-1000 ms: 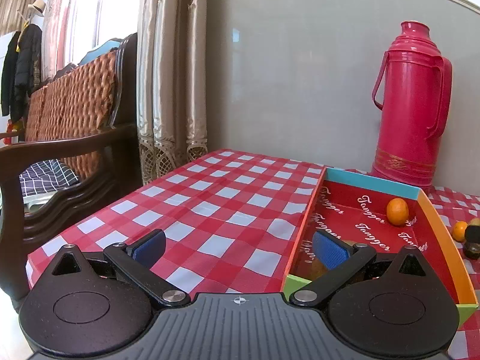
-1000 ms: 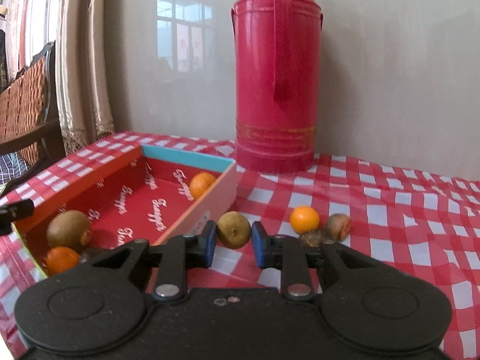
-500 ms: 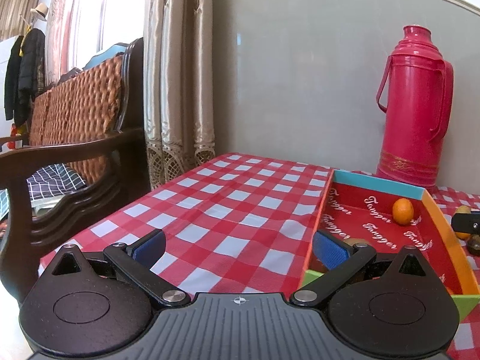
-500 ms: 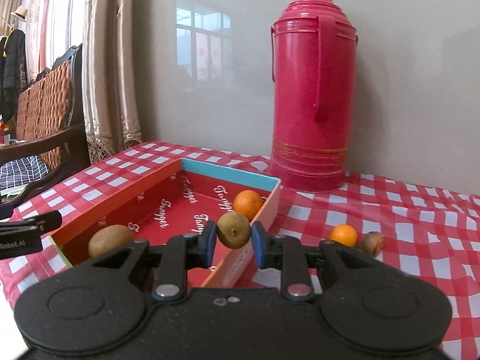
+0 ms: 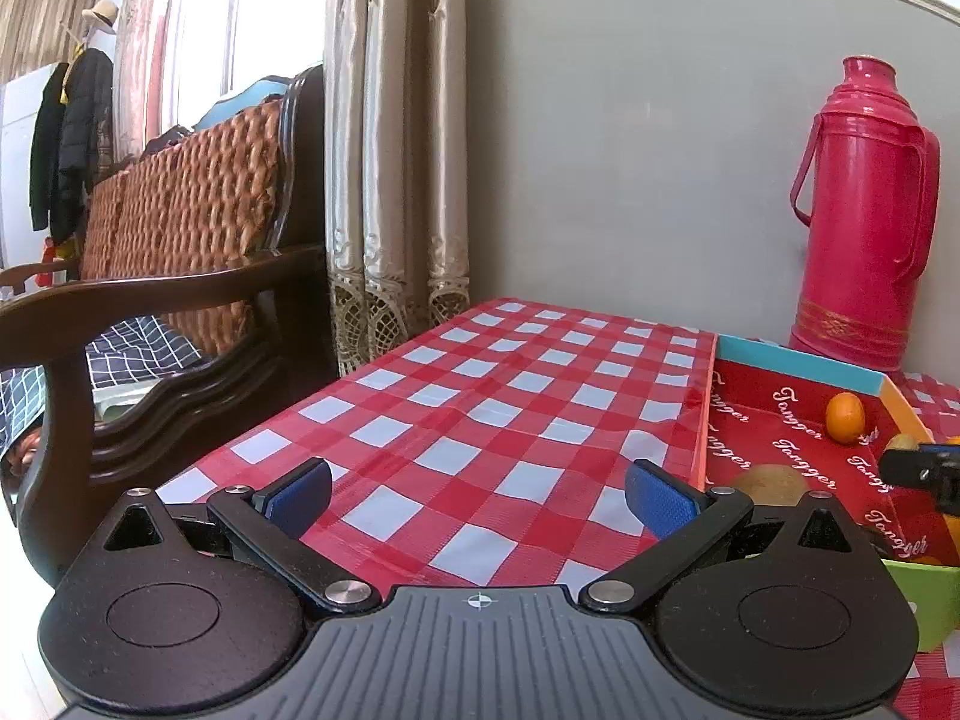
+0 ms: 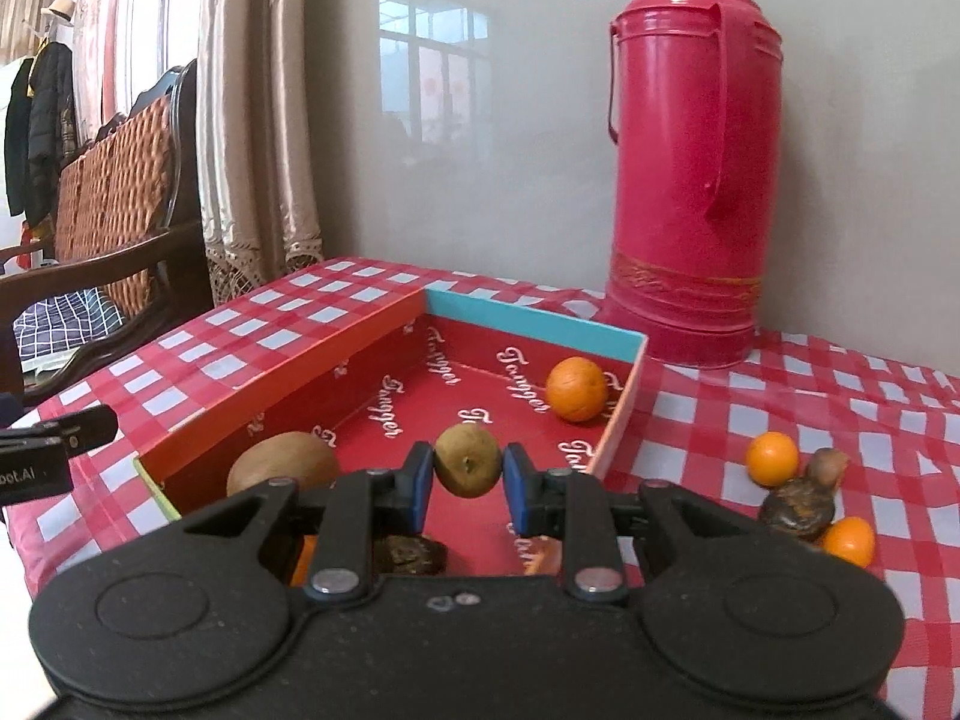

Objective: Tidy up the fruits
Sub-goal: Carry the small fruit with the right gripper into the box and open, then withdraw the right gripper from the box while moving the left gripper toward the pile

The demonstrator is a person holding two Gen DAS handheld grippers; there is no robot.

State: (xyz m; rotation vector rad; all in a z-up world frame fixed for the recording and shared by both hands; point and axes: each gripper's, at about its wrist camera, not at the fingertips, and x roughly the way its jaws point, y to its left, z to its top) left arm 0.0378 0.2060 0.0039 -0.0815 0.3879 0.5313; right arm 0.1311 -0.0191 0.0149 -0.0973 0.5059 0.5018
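My right gripper [image 6: 467, 477] is shut on a small brownish-green fruit [image 6: 467, 460] and holds it above the open red box [image 6: 300, 369]. In the box lie an orange [image 6: 576, 389], a kiwi [image 6: 282, 471] and more fruit partly hidden under my fingers. Two oranges [image 6: 772, 457] and dark brown fruits [image 6: 798, 504] lie on the cloth right of the box. My left gripper [image 5: 477, 495] is open and empty over the checked cloth, left of the box [image 5: 798, 369]. The orange [image 5: 845, 417] and kiwi [image 5: 771, 483] also show in the left wrist view.
A tall pink thermos [image 6: 687, 168] stands behind the box against the grey wall. A wooden chair with a woven back [image 5: 180, 276] and curtains [image 5: 390, 180] are left of the table. The table edge runs close below my left gripper.
My right gripper has lifted the brownish-green fruit off the cloth and carried it left over the box. My left gripper has drawn back and left, away from the box.
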